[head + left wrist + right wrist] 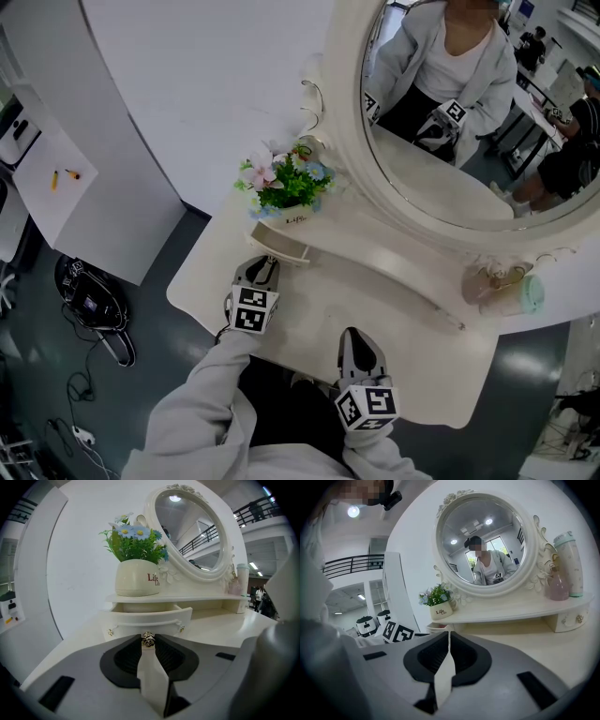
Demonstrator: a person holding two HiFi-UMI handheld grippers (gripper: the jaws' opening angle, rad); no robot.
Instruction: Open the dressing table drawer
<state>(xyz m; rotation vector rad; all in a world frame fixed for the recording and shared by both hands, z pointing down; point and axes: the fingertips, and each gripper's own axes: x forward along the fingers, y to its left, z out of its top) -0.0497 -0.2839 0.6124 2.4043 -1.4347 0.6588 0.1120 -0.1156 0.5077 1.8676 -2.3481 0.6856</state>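
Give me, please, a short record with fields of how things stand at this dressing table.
drawer: below the flower pot, pulled partly out
left claw: shut on the drawer's gold knob
right claw: shut, nothing in it, over the front of the tabletop
flower pot: stands on the shelf above the drawer
mirror: oval, upright behind the shelf
far end of shelf: pink vase and green-capped bottle

The flower pot (281,202) sits on the shelf (394,267) above the drawer (278,246), left of the mirror (450,141); bottle (531,293) far right.
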